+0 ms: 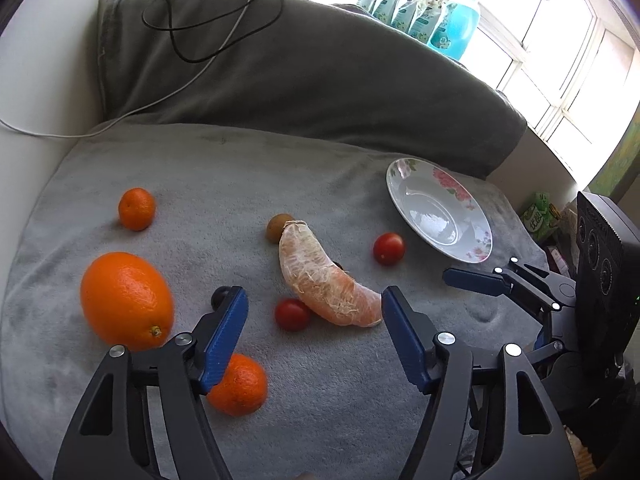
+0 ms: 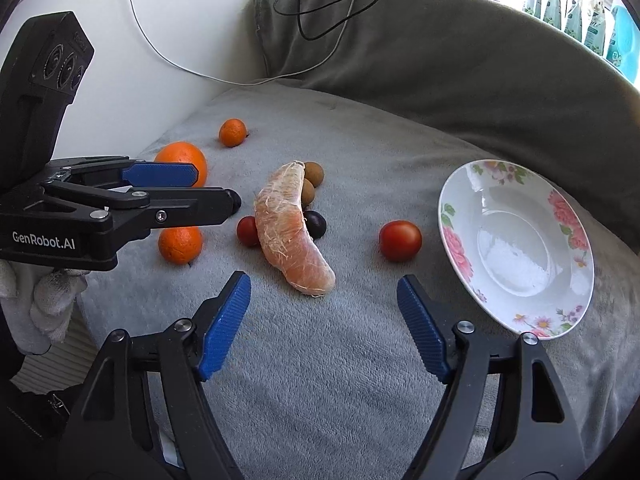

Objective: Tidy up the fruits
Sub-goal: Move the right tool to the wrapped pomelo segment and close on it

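Observation:
Fruit lies on a grey blanket. A peeled pomelo segment (image 1: 326,280) (image 2: 290,232) lies in the middle. A large orange (image 1: 126,300) (image 2: 182,162) and two mandarins (image 1: 137,209) (image 1: 238,386) sit to its left. Two cherry tomatoes (image 1: 389,248) (image 1: 292,314) lie near the segment. A floral plate (image 1: 438,214) (image 2: 516,248) sits empty at the right. My left gripper (image 1: 314,312) is open, just before the segment and one tomato. My right gripper (image 2: 324,292) is open near the segment's near end.
Small brown fruits (image 2: 312,174) and a dark one (image 2: 316,224) lie behind the segment. A grey cushion (image 1: 320,68) with cables (image 1: 192,20) rises at the back. Bottles (image 1: 452,24) stand on the windowsill. The blanket's edge drops off at the right.

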Tool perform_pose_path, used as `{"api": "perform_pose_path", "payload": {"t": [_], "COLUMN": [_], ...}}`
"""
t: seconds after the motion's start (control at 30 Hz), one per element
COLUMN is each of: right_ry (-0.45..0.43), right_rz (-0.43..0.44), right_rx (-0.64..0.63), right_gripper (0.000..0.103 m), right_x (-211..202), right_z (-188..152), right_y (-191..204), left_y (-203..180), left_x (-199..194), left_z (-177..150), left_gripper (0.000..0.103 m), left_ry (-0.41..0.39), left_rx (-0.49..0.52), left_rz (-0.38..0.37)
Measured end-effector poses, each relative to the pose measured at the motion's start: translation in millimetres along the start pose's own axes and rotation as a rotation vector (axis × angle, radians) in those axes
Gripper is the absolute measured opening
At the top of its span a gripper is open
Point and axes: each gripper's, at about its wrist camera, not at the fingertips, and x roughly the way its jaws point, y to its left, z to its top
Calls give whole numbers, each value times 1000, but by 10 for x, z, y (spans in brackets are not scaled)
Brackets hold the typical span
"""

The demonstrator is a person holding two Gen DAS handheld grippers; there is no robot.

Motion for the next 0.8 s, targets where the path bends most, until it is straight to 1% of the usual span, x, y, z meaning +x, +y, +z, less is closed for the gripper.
{"api": "perform_pose_path", "payload": {"t": [0.07, 0.2, 0.27, 0.33, 0.4, 0.47, 0.8], "right_ry": [8, 26, 35, 44, 53, 62, 90], "right_rz": [12, 38, 48, 59, 67, 76, 89], "right_rx": [-4, -13, -16, -10, -10, -13, -35], "right_gripper": [73, 72, 72, 71, 67, 66, 65], "right_x": [62, 182, 246, 311, 367, 410, 635], "right_z": [11, 30, 32, 39, 44, 45, 55], "right_y": [-4, 16, 20, 7, -3, -5, 43], "left_y": [14, 76, 113, 137, 164, 174, 202], "left_x": [48, 173, 234, 290, 331, 372, 550], "left_z": [37, 96, 122, 145, 166, 182, 227], "left_gripper": [67, 66, 62, 61, 60, 60, 54], "left_ry": [12, 34, 53, 67, 81, 93, 149], "left_rx": [-8, -24, -39, -44, -48, -50, -68], "left_rz": [-10, -20, -35, -38, -37, -43, -69]}}
